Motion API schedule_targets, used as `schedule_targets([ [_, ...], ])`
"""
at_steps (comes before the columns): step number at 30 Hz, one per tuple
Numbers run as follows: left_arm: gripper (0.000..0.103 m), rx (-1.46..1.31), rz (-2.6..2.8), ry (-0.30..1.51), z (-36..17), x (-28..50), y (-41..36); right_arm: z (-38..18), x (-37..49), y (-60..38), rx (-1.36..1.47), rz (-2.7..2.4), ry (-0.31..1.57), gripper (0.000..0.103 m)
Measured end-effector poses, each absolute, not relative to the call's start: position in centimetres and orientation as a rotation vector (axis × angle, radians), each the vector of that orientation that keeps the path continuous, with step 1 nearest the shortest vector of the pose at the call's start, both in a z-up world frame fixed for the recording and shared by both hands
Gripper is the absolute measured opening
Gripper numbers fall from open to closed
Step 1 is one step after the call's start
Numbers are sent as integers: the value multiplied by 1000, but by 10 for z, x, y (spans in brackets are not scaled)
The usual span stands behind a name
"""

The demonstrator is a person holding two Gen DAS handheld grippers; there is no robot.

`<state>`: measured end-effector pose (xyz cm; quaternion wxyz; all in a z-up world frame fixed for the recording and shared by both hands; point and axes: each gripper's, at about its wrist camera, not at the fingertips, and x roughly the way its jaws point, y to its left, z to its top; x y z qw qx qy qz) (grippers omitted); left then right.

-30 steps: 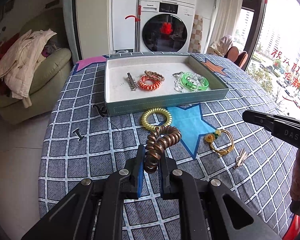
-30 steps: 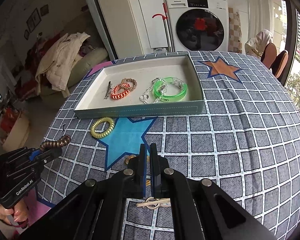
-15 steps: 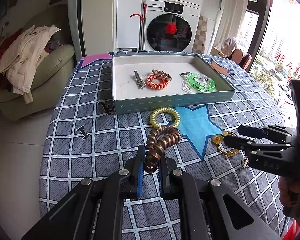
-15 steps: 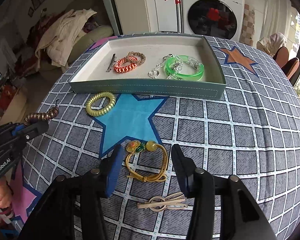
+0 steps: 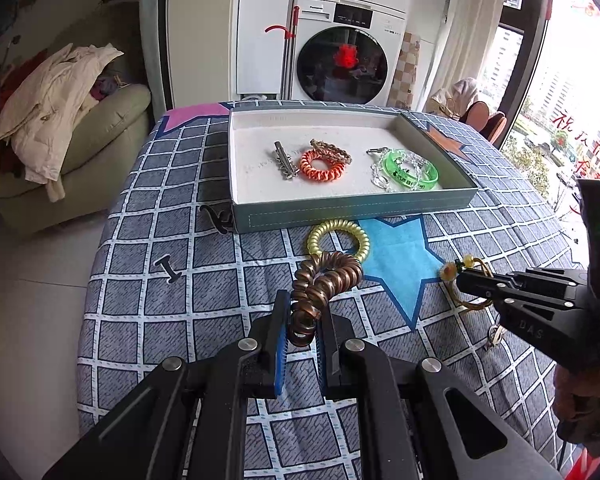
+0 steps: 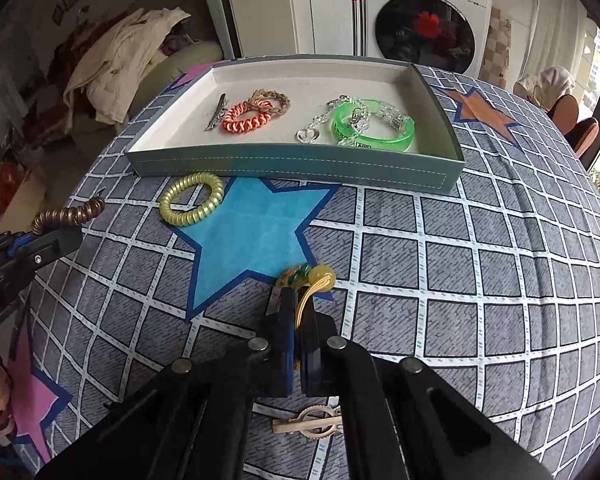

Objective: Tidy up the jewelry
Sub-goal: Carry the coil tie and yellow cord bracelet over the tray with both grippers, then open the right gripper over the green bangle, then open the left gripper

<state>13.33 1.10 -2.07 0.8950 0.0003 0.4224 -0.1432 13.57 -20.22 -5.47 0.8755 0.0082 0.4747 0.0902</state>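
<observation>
Your left tool [image 5: 302, 334] grips the brown coil tie [image 5: 324, 280]; the tray [image 5: 352, 210] lies straight ahead, upper centre. Your right tool [image 6: 298, 320] pinches the yellow cord bracelet [image 6: 314, 284].

Glossy green plastic bangle [image 6: 374, 130]; matt cloth tablecloth [image 6: 480, 280].

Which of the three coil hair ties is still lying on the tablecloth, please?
The yellow one, before the tray; orange is inside it, brown is gripped.
</observation>
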Motion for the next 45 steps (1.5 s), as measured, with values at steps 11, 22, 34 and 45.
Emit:
schedule_targets([
  [11, 31, 27, -309, 827, 3, 164, 3, -4, 163, -212, 80, 229, 902, 2],
  [22, 31, 24, -277, 822, 12, 230, -5, 15, 238, -201, 106, 273, 890, 2],
  [34, 31, 47, -234, 874, -26, 281, -25, -21, 281, -194, 67, 235, 938, 2],
  [45, 31, 122, -205, 906, -52, 287, -40, -32, 284, -199, 8, 192, 973, 3],
])
